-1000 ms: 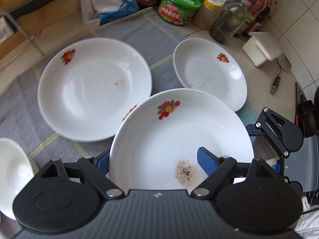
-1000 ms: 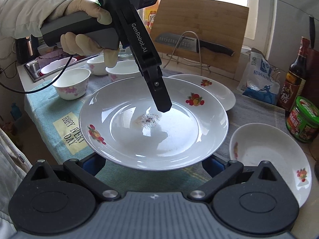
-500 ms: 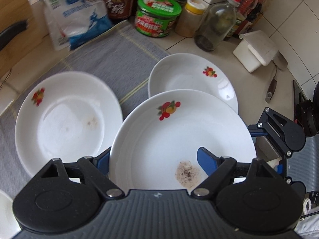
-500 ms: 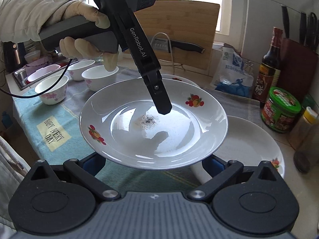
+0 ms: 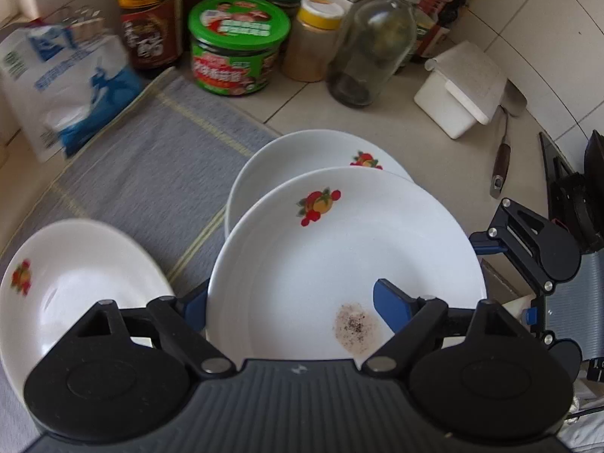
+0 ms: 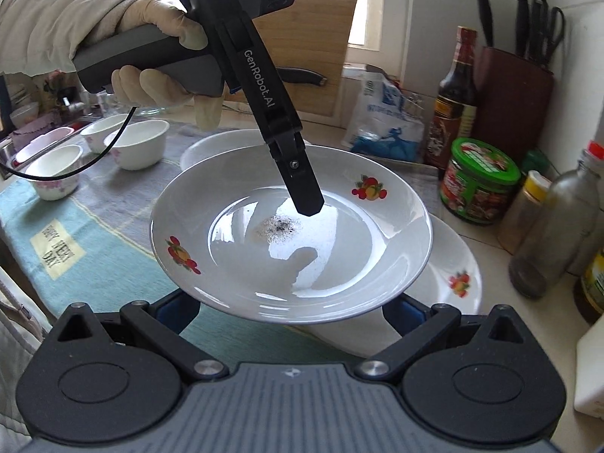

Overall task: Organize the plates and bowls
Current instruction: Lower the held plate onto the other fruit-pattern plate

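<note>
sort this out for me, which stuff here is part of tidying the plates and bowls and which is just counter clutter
Part of the job:
carried plate, gripped by the left gripper
plate beneath it
third plate
small bowls

Just lying about:
green-lidded jar
dark sauce bottle
glass bottle
white box
blue-and-white bag
knife block

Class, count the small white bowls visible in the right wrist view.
3: all at the far left on the cloth, largest bowl, another behind it, nearest one. More may sit out of sight beyond.
</note>
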